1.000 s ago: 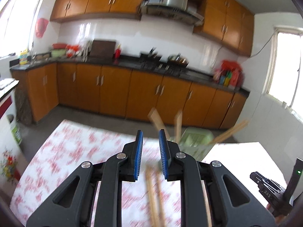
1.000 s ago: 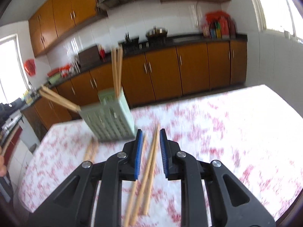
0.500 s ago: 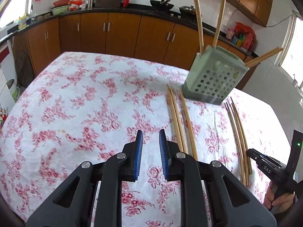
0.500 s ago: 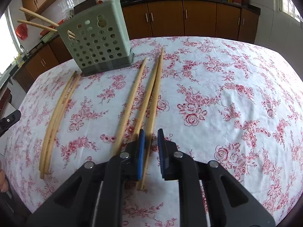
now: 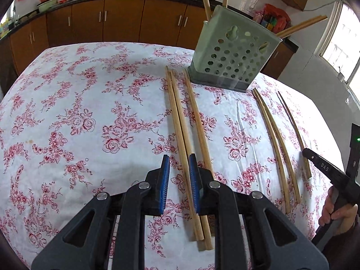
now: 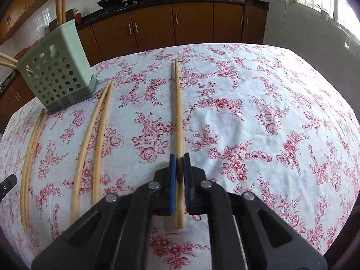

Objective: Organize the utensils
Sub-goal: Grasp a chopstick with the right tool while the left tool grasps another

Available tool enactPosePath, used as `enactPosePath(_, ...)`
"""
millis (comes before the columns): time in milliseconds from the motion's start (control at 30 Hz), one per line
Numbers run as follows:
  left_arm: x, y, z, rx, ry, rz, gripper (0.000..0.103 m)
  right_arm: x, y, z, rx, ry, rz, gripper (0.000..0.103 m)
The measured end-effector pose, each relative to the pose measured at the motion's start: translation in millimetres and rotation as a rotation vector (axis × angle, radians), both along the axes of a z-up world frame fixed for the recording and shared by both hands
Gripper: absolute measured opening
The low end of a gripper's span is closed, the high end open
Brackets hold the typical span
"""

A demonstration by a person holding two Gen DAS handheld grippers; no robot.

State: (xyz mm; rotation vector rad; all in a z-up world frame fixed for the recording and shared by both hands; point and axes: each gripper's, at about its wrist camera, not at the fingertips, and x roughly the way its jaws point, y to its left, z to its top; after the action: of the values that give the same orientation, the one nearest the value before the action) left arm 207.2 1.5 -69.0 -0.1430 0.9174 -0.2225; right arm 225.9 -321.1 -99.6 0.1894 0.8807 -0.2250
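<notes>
A pale green perforated holder stands on the far side of the flowered tablecloth, with several chopsticks sticking out of it. More wooden chopsticks lie loose on the cloth. My left gripper is low over the table and open by a narrow gap. It straddles one of two side-by-side chopsticks, and a third chopstick lies just to the right. The jaws of my right gripper are finishing closing, with the pads pressed on a single chopstick near its thick end.
Two loose chopsticks lie between the grippers, just left of the held one. A hand holds the right gripper at the left wrist view's right edge. Brown kitchen cabinets and a dark counter stand beyond the table's far edge.
Both grippers came down from facing the kitchen to just over the table. The right jaws closed on a chopstick. The left jaws kept their narrow gap and now straddle a chopstick.
</notes>
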Motion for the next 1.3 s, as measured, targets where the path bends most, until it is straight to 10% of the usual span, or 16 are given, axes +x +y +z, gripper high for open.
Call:
enactPosePath(700,25,51,-7,0.123,0.004,0.266,0.010,4,6,-1,-0.008,-0.013,0.054,0.008)
enactPosePath(1300,20,49,-8,0.161,-0.036,0.113,0.011,13,7,-3,-0.008,-0.012,0.087,0.008)
